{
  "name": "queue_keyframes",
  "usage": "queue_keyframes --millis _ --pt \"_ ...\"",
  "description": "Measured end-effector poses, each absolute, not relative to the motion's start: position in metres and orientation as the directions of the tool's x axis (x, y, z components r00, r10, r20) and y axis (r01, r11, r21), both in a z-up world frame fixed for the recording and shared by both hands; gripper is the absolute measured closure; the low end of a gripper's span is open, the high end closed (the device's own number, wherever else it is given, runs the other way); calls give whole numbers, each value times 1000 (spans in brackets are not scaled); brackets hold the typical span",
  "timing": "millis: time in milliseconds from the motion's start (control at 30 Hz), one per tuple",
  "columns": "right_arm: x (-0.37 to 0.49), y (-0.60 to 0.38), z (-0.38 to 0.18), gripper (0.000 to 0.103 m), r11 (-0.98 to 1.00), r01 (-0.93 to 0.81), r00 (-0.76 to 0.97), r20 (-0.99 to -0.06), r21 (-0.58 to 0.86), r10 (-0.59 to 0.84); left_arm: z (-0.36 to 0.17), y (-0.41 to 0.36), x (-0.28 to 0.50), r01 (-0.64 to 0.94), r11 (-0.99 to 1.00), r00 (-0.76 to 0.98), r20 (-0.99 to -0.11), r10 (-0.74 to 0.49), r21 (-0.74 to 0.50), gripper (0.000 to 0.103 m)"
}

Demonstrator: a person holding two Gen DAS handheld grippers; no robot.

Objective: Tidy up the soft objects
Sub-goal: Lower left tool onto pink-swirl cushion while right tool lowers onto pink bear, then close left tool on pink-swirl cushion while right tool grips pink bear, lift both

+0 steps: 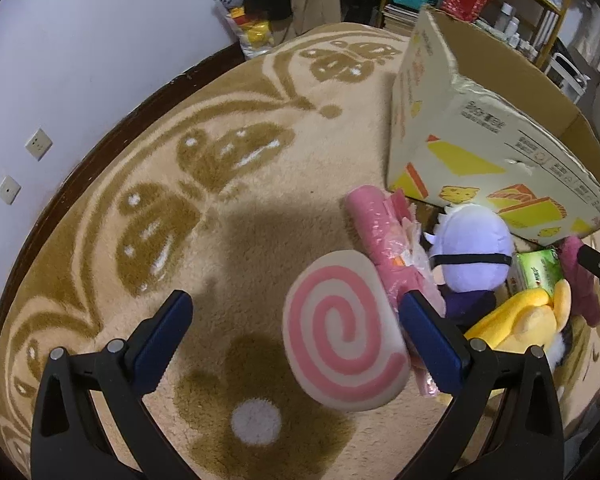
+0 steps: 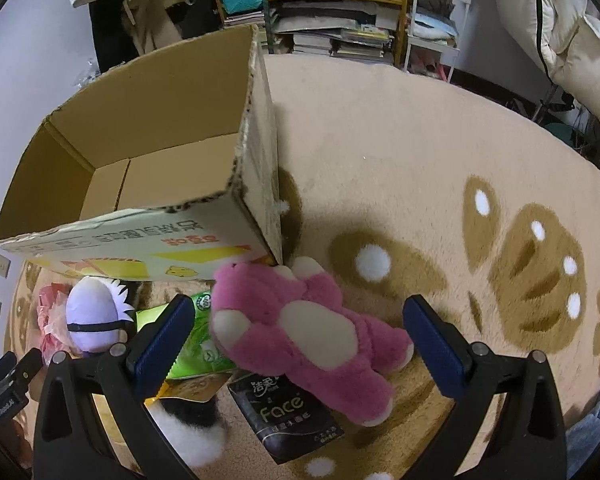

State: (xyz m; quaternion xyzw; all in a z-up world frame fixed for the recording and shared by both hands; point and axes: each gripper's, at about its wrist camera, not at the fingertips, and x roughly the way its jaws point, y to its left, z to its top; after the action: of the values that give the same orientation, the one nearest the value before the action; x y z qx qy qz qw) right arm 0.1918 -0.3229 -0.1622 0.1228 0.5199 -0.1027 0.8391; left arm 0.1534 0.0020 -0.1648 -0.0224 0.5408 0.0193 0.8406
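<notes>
The pink bear [image 2: 300, 320] lies on its back on the rug [image 2: 420, 152], right between the fingers of my right gripper [image 2: 296, 340], whose jaws stand wide apart and hold nothing. Its head points away from me toward the near corner of the cardboard box [image 2: 148, 128], which looks empty from here. To grip it well, I judge I should come down over the belly and close gently, since the plush will give and a shallow pinch on an arm would likely slip.

Just left of my right fingers sit a green tissue pack [image 2: 200, 340] and, nearer me, a black tissue pack [image 2: 288, 412] that the bear's leg overlaps, so I should lift straight up to avoid dragging them.

My left gripper [image 1: 296, 340] is also spread open and empty, with the pink swirl cushion [image 1: 340, 332] leaning between its fingers, closer to the right one. Beyond that finger lie a pink wrapped roll [image 1: 380, 232], a purple-white plush [image 1: 472, 240] and a yellow plush [image 1: 516, 316].

The box rim stands ahead of both grippers; the rug to my right is open, so that is the free side for swinging up and over the wall
</notes>
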Motion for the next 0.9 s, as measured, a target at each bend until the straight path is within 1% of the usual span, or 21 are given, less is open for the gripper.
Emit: queue_keyframes --millis 67,133,167,233,300,333,400,467,500,600,733,833,900 --pt "194 -325 -167 0 945 310 427 -904 106 -39 -168 2 154 -60 998 400 -916 -7 -34 10" --pt "195 -330 -172 0 938 322 414 -910 131 -14 -169 4 153 -85 994 384 -923 -37 -75 21" --pt "196 -331 -176 0 933 327 407 -913 150 4 -169 5 153 -89 992 386 -921 -52 -93 25" --pt "197 -335 -180 0 920 342 396 -917 189 41 -168 4 152 -77 989 381 -921 -84 -123 41" --pt "198 -338 -182 0 912 358 397 -917 199 44 -169 1 151 -61 989 376 -921 -105 -138 50" --pt "199 -341 -182 0 912 358 401 -915 198 41 -169 0 151 -55 988 375 -920 -111 -142 52" --pt "201 -341 -184 8 915 357 396 -918 187 33 -169 -1 151 -53 987 373 -920 -119 -149 55" --pt "205 -343 -186 9 919 352 392 -920 177 26 -170 1 151 -59 984 368 -920 -135 -168 58" --pt "206 -342 -186 12 920 351 394 -919 176 26 -171 1 152 -63 982 367 -919 -144 -179 60" --pt "208 -334 -186 18 934 318 398 -917 164 26 -173 2 153 -69 981 365 -920 -143 -180 59" --pt "206 -320 -190 19 960 262 366 -930 104 1 -176 2 154 -78 983 362 -924 -127 -166 58" --pt "207 -321 -192 21 959 261 373 -928 112 7 -176 2 154 -78 983 363 -923 -126 -165 59" --pt "207 -323 -192 28 961 249 378 -926 124 21 -176 3 153 -90 981 367 -922 -128 -171 61"
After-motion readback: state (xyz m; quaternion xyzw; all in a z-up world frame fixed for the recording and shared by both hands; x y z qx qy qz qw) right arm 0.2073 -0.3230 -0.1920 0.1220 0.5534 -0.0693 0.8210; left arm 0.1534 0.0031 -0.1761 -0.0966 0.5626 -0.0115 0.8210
